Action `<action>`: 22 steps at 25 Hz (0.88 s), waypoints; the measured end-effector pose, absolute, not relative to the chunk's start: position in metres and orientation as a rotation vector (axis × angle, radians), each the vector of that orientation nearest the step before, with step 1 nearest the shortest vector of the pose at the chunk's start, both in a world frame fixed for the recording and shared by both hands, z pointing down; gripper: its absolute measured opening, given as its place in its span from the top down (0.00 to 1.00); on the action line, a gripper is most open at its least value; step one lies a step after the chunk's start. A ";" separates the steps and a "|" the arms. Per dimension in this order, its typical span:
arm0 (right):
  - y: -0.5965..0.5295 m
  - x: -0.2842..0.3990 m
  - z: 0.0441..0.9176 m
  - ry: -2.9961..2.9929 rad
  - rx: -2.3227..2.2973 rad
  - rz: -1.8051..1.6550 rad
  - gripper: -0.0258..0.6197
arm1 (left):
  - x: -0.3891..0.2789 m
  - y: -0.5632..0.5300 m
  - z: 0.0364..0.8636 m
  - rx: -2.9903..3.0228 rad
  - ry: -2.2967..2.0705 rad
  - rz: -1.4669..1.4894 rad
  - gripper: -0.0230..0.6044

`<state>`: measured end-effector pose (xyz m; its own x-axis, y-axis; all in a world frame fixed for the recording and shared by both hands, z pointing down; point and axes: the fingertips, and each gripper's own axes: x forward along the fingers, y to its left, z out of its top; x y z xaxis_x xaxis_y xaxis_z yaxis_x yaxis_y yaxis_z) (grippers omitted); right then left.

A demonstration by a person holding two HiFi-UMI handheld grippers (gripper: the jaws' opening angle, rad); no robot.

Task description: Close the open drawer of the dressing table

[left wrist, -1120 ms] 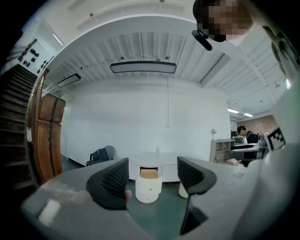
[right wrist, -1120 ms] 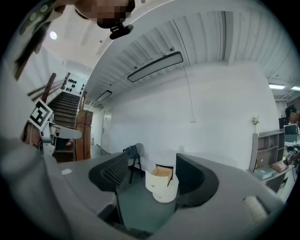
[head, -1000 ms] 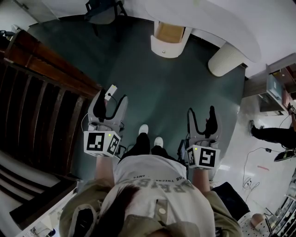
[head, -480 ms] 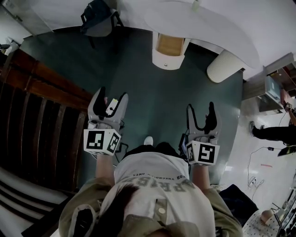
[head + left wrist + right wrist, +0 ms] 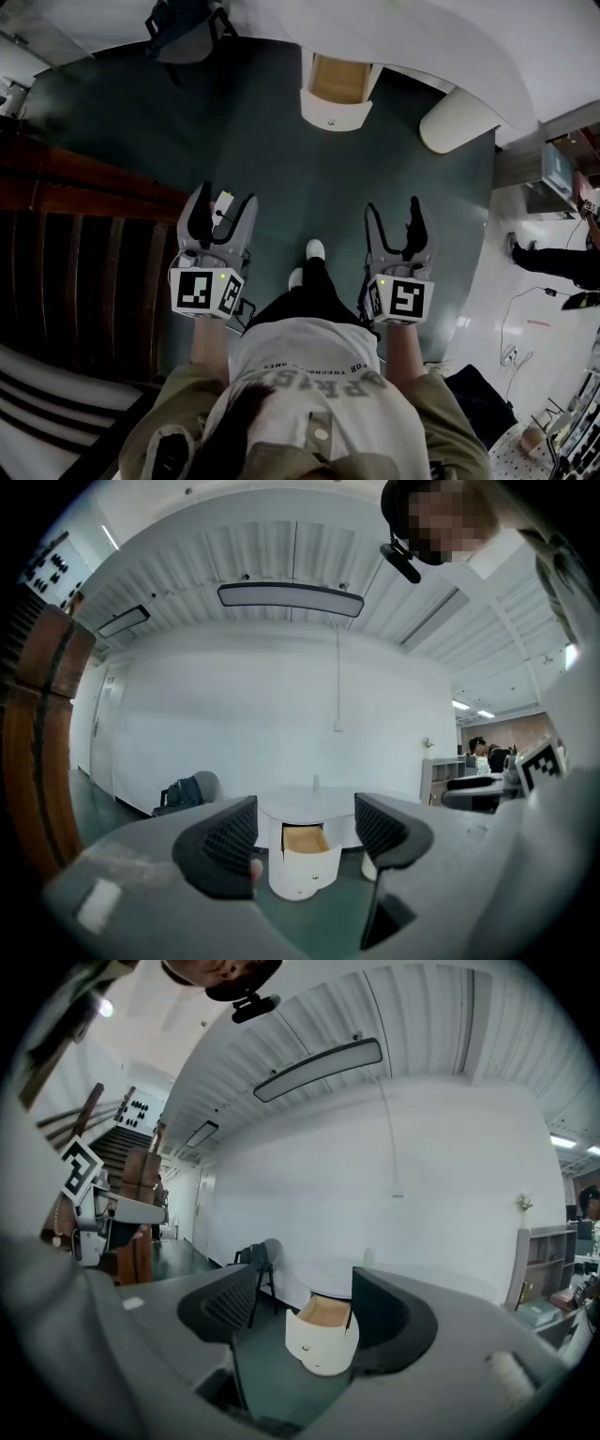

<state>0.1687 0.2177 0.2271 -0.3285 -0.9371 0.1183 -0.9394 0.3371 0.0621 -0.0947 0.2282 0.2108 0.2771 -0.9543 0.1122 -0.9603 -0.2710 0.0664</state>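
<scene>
The white dressing table [image 5: 450,37] stands at the far side of the green floor, with its drawer [image 5: 336,89] pulled out and the wooden inside showing. The same drawer [image 5: 302,866] shows between the jaws in the left gripper view, and the drawer [image 5: 322,1335] also in the right gripper view. My left gripper [image 5: 222,203] is open and holds nothing, well short of the drawer. My right gripper [image 5: 396,215] is open too, empty, and level with the left.
A dark wooden staircase [image 5: 75,262] runs along the left. A chair with a dark bag [image 5: 183,28] stands at the back left. A white cylindrical leg [image 5: 457,120] of the table is right of the drawer. A person [image 5: 553,262] stands at the far right.
Both grippers and I have moved forward toward the table; the drawer sits a little closer. The right gripper shifted slightly left. Both stayed open.
</scene>
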 end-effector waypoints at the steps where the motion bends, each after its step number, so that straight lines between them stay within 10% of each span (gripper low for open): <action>1: 0.210 0.170 0.232 -2.460 1.723 0.036 0.48 | -0.091 0.223 0.213 2.406 -1.821 0.068 0.43; 22: 0.087 0.178 0.283 -2.488 1.577 0.110 0.48 | -0.046 0.122 0.238 2.360 -1.830 0.112 0.43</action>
<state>0.1781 0.0871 0.2825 -0.4142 -0.8875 0.2019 -0.9019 0.4301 0.0404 -0.0461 0.1221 0.2381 0.2517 -0.9557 0.1525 -0.9672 -0.2428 0.0747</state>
